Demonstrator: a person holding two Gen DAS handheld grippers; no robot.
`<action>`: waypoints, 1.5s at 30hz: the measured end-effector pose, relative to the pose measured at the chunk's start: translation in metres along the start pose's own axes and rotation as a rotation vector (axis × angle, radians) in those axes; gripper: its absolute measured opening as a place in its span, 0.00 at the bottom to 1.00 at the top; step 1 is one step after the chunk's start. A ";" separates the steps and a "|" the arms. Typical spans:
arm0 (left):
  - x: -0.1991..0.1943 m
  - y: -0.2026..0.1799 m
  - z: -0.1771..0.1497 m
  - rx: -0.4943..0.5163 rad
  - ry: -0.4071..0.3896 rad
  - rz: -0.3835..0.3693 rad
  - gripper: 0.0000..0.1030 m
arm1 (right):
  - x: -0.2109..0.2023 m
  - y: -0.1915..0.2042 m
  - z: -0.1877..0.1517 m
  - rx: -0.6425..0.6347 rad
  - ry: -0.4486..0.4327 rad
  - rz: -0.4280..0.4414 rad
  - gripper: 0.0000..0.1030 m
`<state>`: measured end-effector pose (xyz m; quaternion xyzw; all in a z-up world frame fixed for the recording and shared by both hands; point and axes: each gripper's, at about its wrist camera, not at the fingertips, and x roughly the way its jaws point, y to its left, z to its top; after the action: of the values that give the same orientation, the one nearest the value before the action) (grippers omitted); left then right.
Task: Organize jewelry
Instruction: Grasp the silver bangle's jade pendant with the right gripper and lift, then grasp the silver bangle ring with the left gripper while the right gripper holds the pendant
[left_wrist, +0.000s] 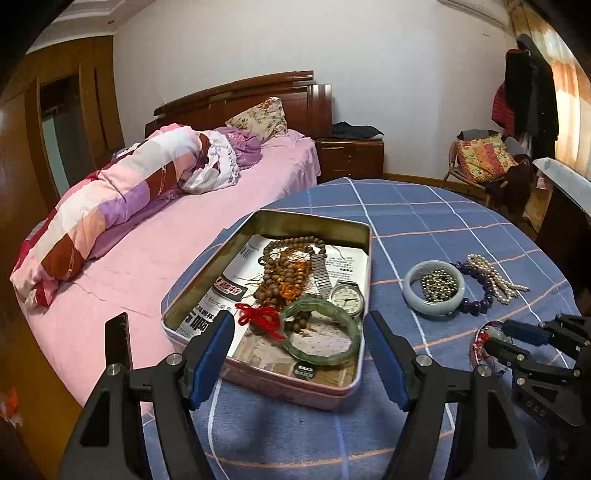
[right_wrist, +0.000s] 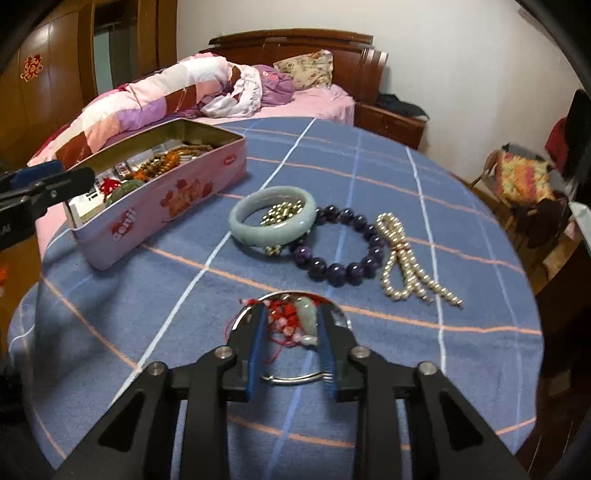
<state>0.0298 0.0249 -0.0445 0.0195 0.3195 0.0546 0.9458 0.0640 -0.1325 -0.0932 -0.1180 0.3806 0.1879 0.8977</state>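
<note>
Blue checked cloth covers the round tabletop (right_wrist: 369, 162), with a pink bed behind it. Taking the pink tin (left_wrist: 280, 387) as landmark: inside it already lie brown wooden beads (left_wrist: 284, 269), a wristwatch (left_wrist: 345, 297), a green bangle (left_wrist: 321, 332) and a red tassel (left_wrist: 258, 317), so by my reckoning about half the sorting is done. Outside the tin, to its right, wait a pale jade bangle (right_wrist: 271, 218) with small metal beads (right_wrist: 282, 214) heaped inside its ring, a purple bead bracelet (right_wrist: 340, 254) touching that bangle, and a pearl strand (right_wrist: 406, 258) just beyond. Nearer than these, well apart from the tin, a silver ring with red cord and a pale pendant (right_wrist: 295, 321) sits between the fingers of the right claw (right_wrist: 291, 328), which is narrowed around it; whether the pads already press on it I cannot tell. The left claw (left_wrist: 299, 354) hangs wide apart and empty over the tin's near end.

Only the left wrist view looks down into the tin and shows its contents plainly. Only the right wrist view shows the tin's printed side and the corded piece between the fingers up close.
</note>
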 end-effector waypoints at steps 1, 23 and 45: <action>0.000 -0.002 0.000 0.003 0.000 -0.002 0.70 | 0.001 -0.002 0.000 0.004 0.006 0.008 0.31; -0.001 -0.013 -0.005 0.016 0.013 -0.019 0.70 | 0.011 -0.003 0.001 -0.043 0.063 0.082 0.17; 0.008 -0.084 0.009 0.148 0.065 -0.201 0.70 | -0.045 -0.072 0.001 0.173 -0.109 -0.014 0.17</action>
<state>0.0496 -0.0575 -0.0484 0.0551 0.3535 -0.0635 0.9317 0.0670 -0.2082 -0.0550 -0.0325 0.3453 0.1542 0.9252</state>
